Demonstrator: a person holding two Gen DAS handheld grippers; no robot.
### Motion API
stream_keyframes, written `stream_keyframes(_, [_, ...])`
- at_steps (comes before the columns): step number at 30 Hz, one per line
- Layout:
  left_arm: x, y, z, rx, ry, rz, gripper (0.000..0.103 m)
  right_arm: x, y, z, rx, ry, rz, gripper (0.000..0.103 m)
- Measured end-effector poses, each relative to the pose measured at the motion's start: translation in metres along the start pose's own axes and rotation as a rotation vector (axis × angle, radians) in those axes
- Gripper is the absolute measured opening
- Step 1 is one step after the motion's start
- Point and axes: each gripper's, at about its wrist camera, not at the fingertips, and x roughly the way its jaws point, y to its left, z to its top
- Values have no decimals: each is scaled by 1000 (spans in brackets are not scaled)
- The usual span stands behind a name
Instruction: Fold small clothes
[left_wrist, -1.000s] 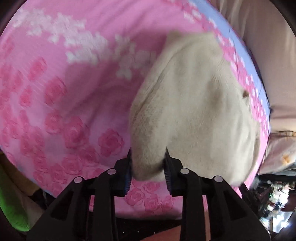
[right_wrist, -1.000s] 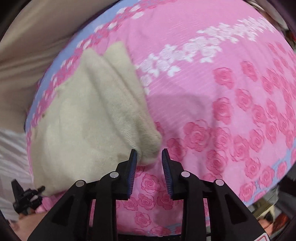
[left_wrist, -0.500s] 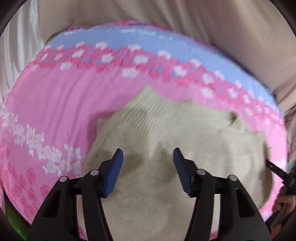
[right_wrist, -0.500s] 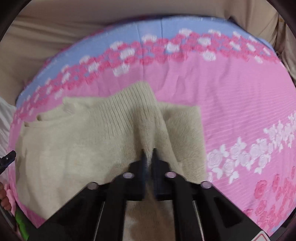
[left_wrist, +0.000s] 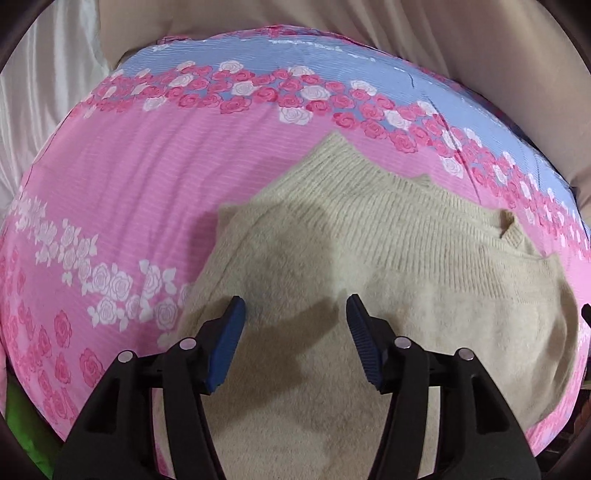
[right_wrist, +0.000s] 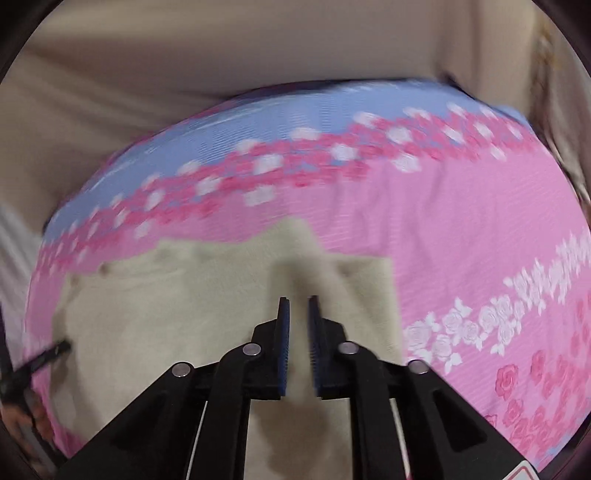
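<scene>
**Cream sweater flat on rose-print sheet, both grippers above it**

Left wrist view: the sweater (left_wrist: 388, 258), a cream knit with ribbed bands, lies spread on a pink sheet (left_wrist: 147, 177) printed with pink and white roses and edged by a blue band. The left gripper (left_wrist: 295, 332) hangs over the sweater's near part, its jaws apart and opening, with nothing between the blue pads (left_wrist: 227, 343); their shadow falls on the knit. Beige cloth (left_wrist: 443, 33) lies beyond the sheet. No brand, label or writing can be read.

Right wrist view: this frame is blurred. The right gripper (right_wrist: 298, 332) is over the sweater (right_wrist: 166, 314) near its right edge, jaws drawn together; I cannot tell whether any knit is caught between them. The sheet (right_wrist: 461, 221) extends to the right. A red-edged sticker (right_wrist: 526, 472) on the gripper's lower corner is too cropped to read.
</scene>
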Motion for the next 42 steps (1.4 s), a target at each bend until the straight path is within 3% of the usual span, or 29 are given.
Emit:
stream_keyframes(2, [1,-3,-2,-2,3,6,55,21,21,-9,-81,66,-14,4])
stream_keyframes(4, [3,-6,-3,-1,4,12,58,59,20,-18,-81,172,-77,3])
stream_keyframes(7, [4,-9,-4,18,13,20,60,49,14,-14,9,164,-51,2])
stream_keyframes(10, [2,-9,-5,35,16,14,60,24,30,-6,-29,92,-15,3])
stream_keyframes(14, [1,-12,-6,35,19,15,60,38,36,2,-54,100,-89,4])
stream_keyframes(16, [-5,-16,-3,49,1,-1,60,31,25,12,-6,57,-104,5])
stream_keyframes(17, [-9,-17,1,55,-12,-8,61,25,20,18,15,27,-107,8])
stream_keyframes(18, [-11,-16,5,57,-20,-11,62,20,11,25,28,-2,-125,24])
stream_keyframes(19, [-14,-14,11,51,-34,-17,65,18,4,30,29,-16,-141,50])
stream_keyframes(20, [-14,-11,17,40,-43,-23,70,20,-5,36,26,-22,-148,57])
stream_keyframes(23, [-6,4,39,-11,-56,-32,75,40,-25,47,31,33,-129,58])
stream_keyframes(26, [20,12,59,-52,-4,-33,75,60,-32,51,60,75,-74,58])
stream_keyframes(27, [28,12,63,-57,13,-65,64,70,-32,51,63,96,-60,56])
stream_keyframes(28, [35,11,66,-52,21,-102,54,74,-29,47,62,107,-49,30])
stream_keyframes(29, [39,10,68,-42,29,-117,34,78,-28,43,64,126,-43,8])
stream_keyframes(30, [41,11,68,-39,33,-113,20,72,-27,40,71,108,-36,6])
stream_keyframes(33, [9,32,60,-121,-20,-260,13,12,-25,29,69,-31,98,5])
stream_keyframes(36, [-65,57,32,-162,-108,-443,13,-77,-29,7,27,-214,226,5])
stream_keyframes(39, [-102,59,12,-121,-123,-451,13,-127,-37,0,21,-285,215,5])
stream_keyframes(42, [-105,48,20,-85,-127,-408,14,-116,-39,17,23,-284,185,5])
